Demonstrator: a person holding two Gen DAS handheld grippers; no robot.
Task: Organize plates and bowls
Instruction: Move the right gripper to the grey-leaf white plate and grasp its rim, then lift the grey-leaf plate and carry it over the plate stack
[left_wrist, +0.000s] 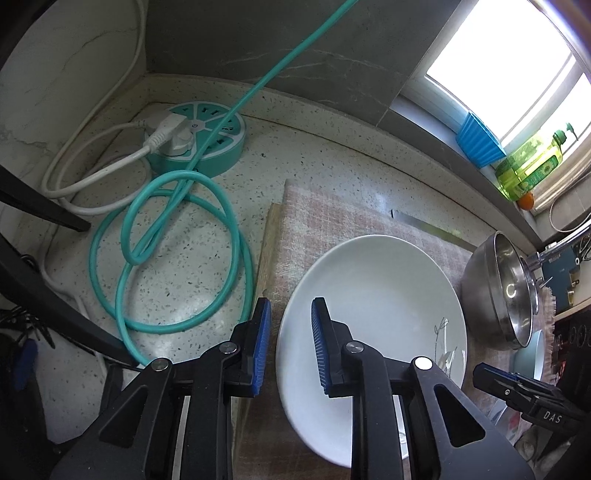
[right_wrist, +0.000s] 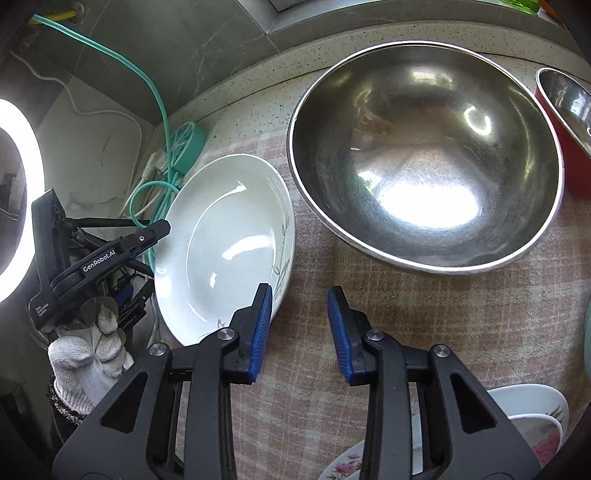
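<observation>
A white plate (left_wrist: 373, 295) with a grey leaf print lies on a pink checked cloth (left_wrist: 325, 221). My left gripper (left_wrist: 290, 345) is open, its jaws astride the plate's left rim without closing on it. In the right wrist view the same plate (right_wrist: 229, 243) lies left of a large steel bowl (right_wrist: 424, 162). My right gripper (right_wrist: 299, 328) is open and empty above the cloth (right_wrist: 332, 369), its left finger (right_wrist: 262, 325) over the plate's near edge. The left gripper's body (right_wrist: 110, 254) shows at the plate's left edge. The steel bowl also shows in the left wrist view (left_wrist: 498, 288).
A teal round power strip (left_wrist: 195, 138) with coiled teal and white cables lies on the speckled counter to the left. A second steel bowl in a red one (right_wrist: 565, 122) stands at right. Flowered dishes (right_wrist: 532, 432) lie at the near right. Bottles stand on the windowsill (left_wrist: 524, 166).
</observation>
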